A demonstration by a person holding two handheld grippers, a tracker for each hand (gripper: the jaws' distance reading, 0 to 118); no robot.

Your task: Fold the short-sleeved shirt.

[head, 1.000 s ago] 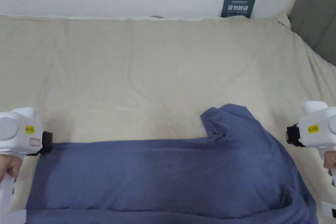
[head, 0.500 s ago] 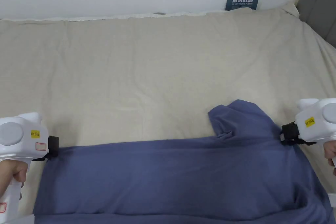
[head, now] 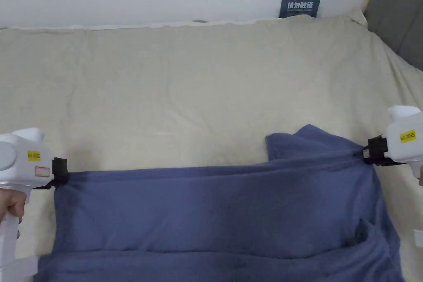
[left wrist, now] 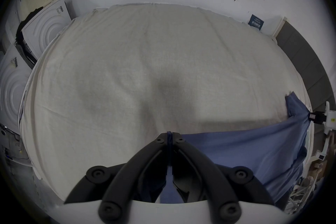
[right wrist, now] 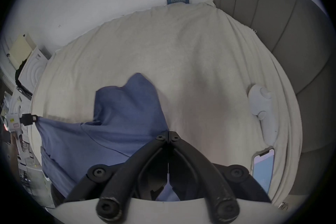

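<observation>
So the shirt [head: 215, 208] is a plain blue short-sleeved one, soft-looking fabric, no print that I can make out. It's at the near edge of the bed [head: 198, 88], which is covered in a cream sheet with light creases. The far edge of the shirt is pulled into a nearly straight line between the two claws, with tension wrinkles fanning out from each pinched corner. Below that line the cloth lies across the near part of the bed and drapes off its front edge. One sleeve [head: 301, 142] pokes up past the taut edge on the right side, loosely crumpled on the sheet.

Left claw [head: 62, 172] is clamped tight on the shirt's left corner; in the left gripper view a thin strip of blue sits pinched between the closed jaws [left wrist: 169, 134]. Right claw [head: 367, 154] is also closed on the fabric at the right end, jaws together with the blue edge running into them [right wrist: 168, 132].

A phone [right wrist: 263, 171] and a white controller-looking thing [right wrist: 261, 106] lie on the sheet off to the right, well apart from the shirt. A dark sign [head: 300, 3] leans against the wall behind the bed.
</observation>
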